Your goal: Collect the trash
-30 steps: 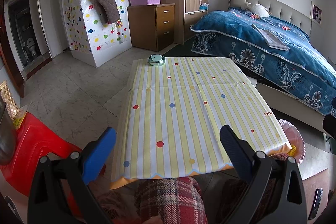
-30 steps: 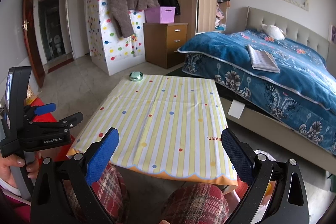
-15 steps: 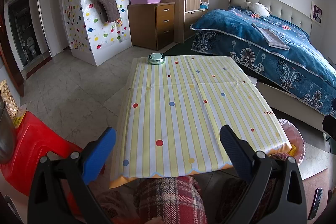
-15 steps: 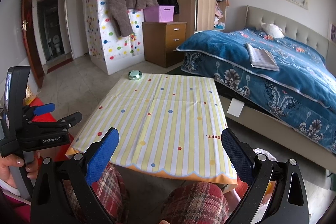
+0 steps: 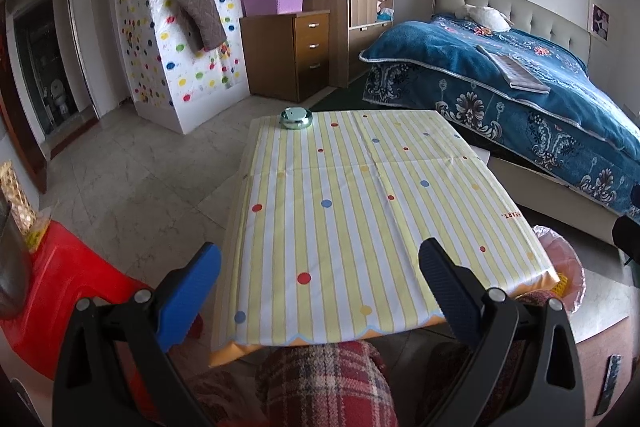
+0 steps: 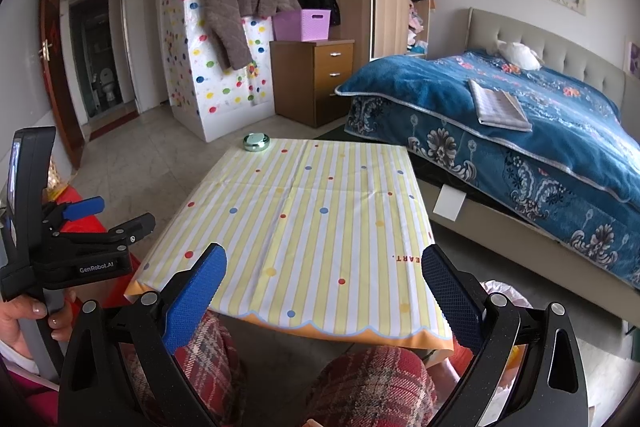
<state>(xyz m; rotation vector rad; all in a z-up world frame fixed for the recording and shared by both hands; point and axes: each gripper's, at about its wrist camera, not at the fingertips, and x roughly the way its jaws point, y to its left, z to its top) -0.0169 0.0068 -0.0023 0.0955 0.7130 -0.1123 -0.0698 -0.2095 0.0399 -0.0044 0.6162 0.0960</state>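
A low table under a yellow-striped, dotted cloth stands in front of me. It carries only a round metal tin at its far left corner, also seen in the right wrist view as the tin. A bin lined with a pinkish bag sits on the floor off the table's near right corner. My left gripper hangs open over the near table edge, holding nothing. My right gripper is open and empty too. The left gripper shows at the left of the right wrist view, held by a hand.
A person's plaid-clad knees sit under the near table edge. A red plastic stool is at the left. A bed with a blue cover runs along the right. A wooden drawer cabinet stands behind the table.
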